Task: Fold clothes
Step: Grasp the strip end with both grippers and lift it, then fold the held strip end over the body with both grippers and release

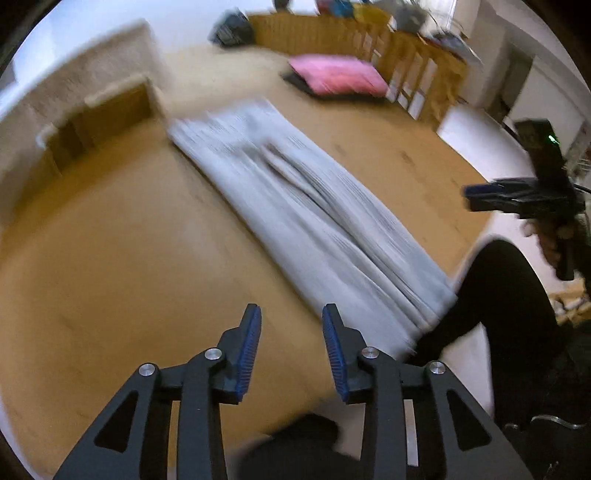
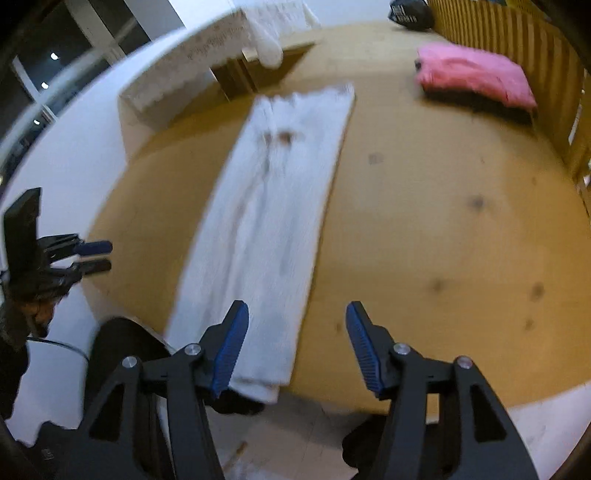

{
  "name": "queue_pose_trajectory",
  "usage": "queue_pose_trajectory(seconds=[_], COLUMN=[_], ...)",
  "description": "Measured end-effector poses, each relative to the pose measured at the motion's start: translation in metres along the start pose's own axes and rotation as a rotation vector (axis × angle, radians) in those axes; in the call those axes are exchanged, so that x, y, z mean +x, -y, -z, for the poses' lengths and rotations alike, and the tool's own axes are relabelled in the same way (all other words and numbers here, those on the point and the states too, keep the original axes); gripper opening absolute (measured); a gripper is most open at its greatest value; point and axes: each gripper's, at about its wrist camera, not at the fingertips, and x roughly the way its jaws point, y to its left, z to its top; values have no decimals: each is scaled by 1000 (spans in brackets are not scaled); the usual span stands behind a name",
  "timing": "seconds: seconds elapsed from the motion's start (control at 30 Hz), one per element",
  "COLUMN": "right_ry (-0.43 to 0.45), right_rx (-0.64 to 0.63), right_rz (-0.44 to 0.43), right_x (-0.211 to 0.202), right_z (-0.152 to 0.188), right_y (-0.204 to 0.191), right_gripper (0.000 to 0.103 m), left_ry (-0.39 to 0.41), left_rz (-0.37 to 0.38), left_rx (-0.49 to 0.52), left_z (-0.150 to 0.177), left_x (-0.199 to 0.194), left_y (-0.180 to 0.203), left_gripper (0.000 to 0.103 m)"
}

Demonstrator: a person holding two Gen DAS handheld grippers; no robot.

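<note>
Left wrist view shows the left gripper with its blue-padded fingers spread apart and nothing between them, held above the bare wooden table. Just ahead and to the right lies the light grey garment, folded into a long narrow strip that runs diagonally from the near table edge toward the far side; motion blur softens its creases, so finer detail cannot be made out. Its near end sits at the table edge, close to the person's dark-clothed leg. At the right side of this view the right gripper appears from the side, held in the air beyond the table edge and apart from the cloth; whether it is parted cannot be judged here. From the right wrist view, the right gripper is clearly released, its fingers wide apart and empty, poised over the near end of the garment, which stretches straight away across the table. The left gripper shows at the left edge, off the table's side. A pink folded item rests on a dark one at the far right of the table, well apart from the grey strip, beside a wooden slatted rail.
</note>
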Motion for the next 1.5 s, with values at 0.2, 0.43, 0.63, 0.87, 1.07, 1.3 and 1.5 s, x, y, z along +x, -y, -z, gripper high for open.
queue_pose_trajectory(seconds=[0.2,0.43,0.63,0.87,1.07,1.3,1.5], right_ry=[-59,-95,-80,-85,-95,-125,-128], right_rx=[1,-4,-18,-79,-44,128,211], right_rz=[44,38,24,-8,-96,-273,-404], right_x=[42,63,68,72,76,58,-3], right_z=[17,20,21,19,9,13,39], right_y=[-14,-15,-15,-24,-19,9,17], right_gripper=[55,55,55,32,14,11,10], left_ry=[-78,-104,-125,-112,-76,-49,-16], left_rz=[5,-64,-21,13,49,150,253], left_rx=[-95,-184,-192,-191,-192,-220,-155], left_z=[13,18,14,4,-2,3,36], left_x=[68,89,98,104,108,90,33], left_y=[33,31,37,42,48,62,115], left_gripper=[33,44,47,27,13,11,11])
